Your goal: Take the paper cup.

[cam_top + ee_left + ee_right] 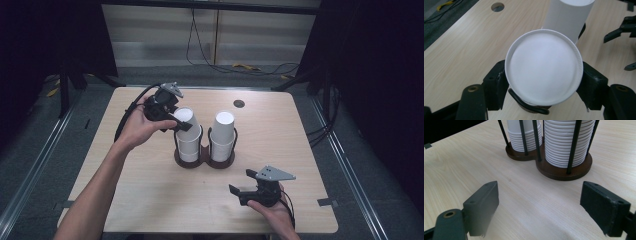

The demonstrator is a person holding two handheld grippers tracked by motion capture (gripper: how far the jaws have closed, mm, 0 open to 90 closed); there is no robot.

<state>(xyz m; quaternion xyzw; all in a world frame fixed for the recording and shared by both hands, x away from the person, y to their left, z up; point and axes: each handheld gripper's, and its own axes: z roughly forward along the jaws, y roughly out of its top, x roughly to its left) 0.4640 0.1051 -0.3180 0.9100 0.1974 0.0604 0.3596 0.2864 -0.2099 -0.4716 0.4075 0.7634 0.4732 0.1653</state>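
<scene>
A dark wooden two-slot holder (pixel 205 161) with black rods stands mid-table and carries two stacks of upturned white paper cups. My left gripper (pixel 181 122) is shut on the top cup (pixel 189 131) of the left stack. In the left gripper view both black pads press the sides of that cup (pixel 544 66), with my left gripper (pixel 544 76) around it and the other stack (pixel 567 17) behind. My right gripper (pixel 241 181) rests near the table's front right, open and with nothing in it. In the right gripper view its jaws (pixel 539 205) stand wide apart, facing the holder's base (pixel 564 171).
The light wooden table (pixel 150 190) has a round cable hole (pixel 239 103) at the back, beyond the right stack (pixel 223 127). Cables lie on the floor behind the table. Dark stands flank it on both sides.
</scene>
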